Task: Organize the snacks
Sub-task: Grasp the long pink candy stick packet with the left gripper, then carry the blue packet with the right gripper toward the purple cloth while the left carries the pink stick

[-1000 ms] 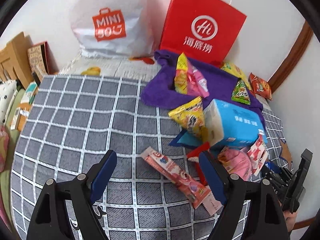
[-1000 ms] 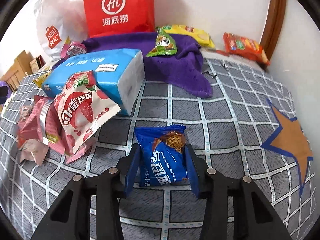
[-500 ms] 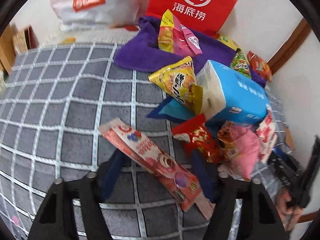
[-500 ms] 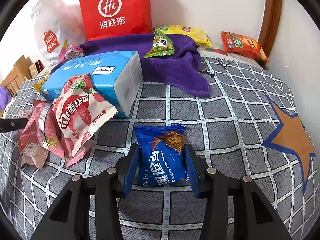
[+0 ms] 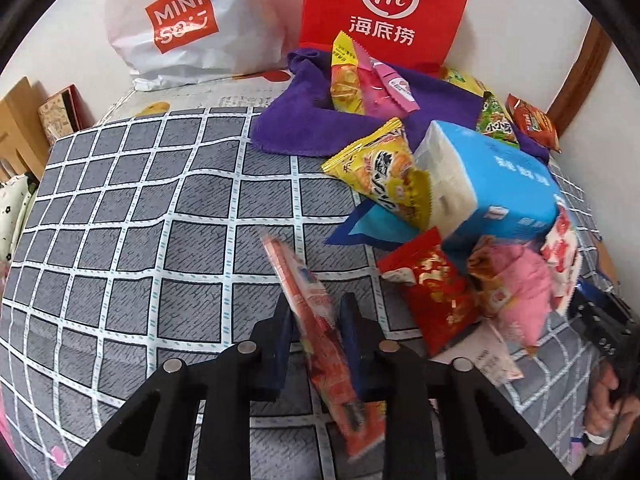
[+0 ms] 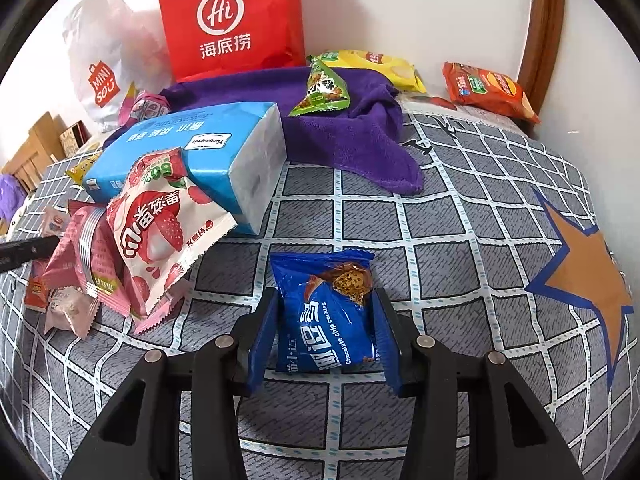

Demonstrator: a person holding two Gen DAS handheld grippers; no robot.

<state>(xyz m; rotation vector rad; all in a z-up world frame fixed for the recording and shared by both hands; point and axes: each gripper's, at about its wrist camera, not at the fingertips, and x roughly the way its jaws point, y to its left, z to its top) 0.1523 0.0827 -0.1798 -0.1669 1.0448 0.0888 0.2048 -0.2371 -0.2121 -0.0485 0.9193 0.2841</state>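
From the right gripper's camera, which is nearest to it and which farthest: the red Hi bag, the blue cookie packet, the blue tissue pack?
1. Blue cookie packet: between the right gripper pads.
2. Blue tissue pack: farther back, left.
3. Red Hi bag: against the wall.

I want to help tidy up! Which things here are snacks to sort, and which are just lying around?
Snacks to sort:
long red packet, with the left claw closing on it
blue cookie bag, in the right claw
strawberry bag
green packet

Just lying around:
tissue pack
purple towel
red paper bag
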